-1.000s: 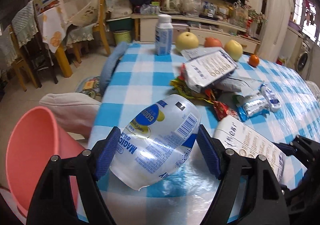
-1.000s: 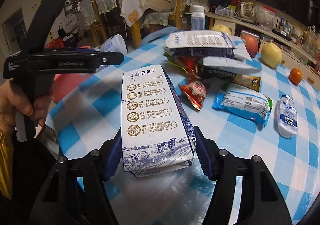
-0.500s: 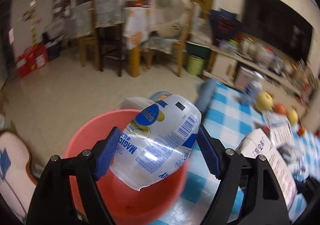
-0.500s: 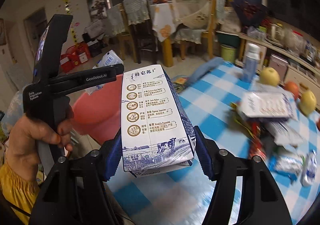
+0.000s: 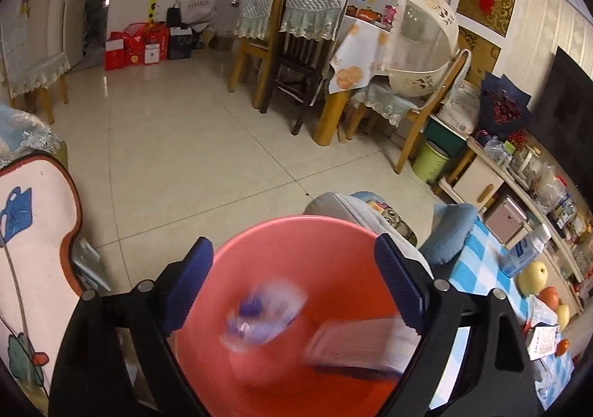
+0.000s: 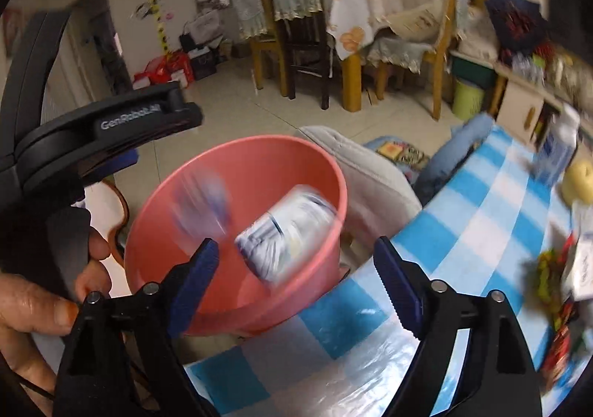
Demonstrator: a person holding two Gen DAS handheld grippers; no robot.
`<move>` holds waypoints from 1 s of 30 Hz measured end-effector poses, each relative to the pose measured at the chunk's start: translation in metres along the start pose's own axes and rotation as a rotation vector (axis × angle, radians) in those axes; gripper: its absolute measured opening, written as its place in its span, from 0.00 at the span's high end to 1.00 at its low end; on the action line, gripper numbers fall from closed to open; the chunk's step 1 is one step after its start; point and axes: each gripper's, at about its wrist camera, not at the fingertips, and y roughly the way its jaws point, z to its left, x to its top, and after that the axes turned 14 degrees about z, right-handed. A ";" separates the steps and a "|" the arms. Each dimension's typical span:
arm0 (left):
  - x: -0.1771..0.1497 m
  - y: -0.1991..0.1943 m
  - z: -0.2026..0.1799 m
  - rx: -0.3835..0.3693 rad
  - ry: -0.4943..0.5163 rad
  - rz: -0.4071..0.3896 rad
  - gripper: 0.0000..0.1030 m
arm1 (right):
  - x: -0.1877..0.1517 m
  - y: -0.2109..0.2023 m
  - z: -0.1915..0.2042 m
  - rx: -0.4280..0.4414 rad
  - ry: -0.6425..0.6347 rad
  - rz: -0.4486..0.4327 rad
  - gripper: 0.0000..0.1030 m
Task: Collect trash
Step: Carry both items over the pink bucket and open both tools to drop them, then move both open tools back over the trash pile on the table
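Observation:
A pink plastic bucket (image 5: 281, 231) stands beside the checked table and fills the lower middle of the left wrist view. Over it my left gripper (image 5: 292, 278) has its jaws opening, nothing pressed between the pads. A blurred plastic bottle (image 5: 265, 317) and a blurred milk carton (image 5: 355, 346) are falling inside the bucket. In the right wrist view the bucket (image 6: 318, 257) is straight ahead, the carton (image 6: 287, 235) and bottle (image 6: 202, 200) blurred within it. My right gripper (image 6: 296, 278) is opening too, with no pad touching anything.
The blue-and-white checked table (image 6: 459, 231) runs to the right with wrappers (image 6: 556, 276), a small bottle (image 6: 559, 150) and fruit (image 6: 578, 181). A hand holds the left gripper's handle (image 6: 111, 128). A cushioned seat (image 5: 355, 209) lies behind the bucket. Chairs (image 5: 296, 46) stand across the tiled floor.
Both grippers swung left from the table to over the pink bucket. Both jaws widened, letting go of the bottle and the carton, which now fall blurred into the bucket.

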 end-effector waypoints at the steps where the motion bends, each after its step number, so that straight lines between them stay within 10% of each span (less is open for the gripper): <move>1: 0.000 0.000 -0.001 0.002 0.004 -0.013 0.10 | -0.005 -0.002 -0.003 -0.013 0.018 -0.008 0.14; 18: -0.036 -0.027 -0.061 -0.117 0.267 -0.133 0.08 | -0.090 -0.061 -0.050 -0.110 0.157 -0.071 0.12; 30: -0.048 -0.046 -0.083 -0.186 0.261 -0.153 0.08 | -0.127 -0.086 -0.059 -0.132 0.147 -0.102 0.11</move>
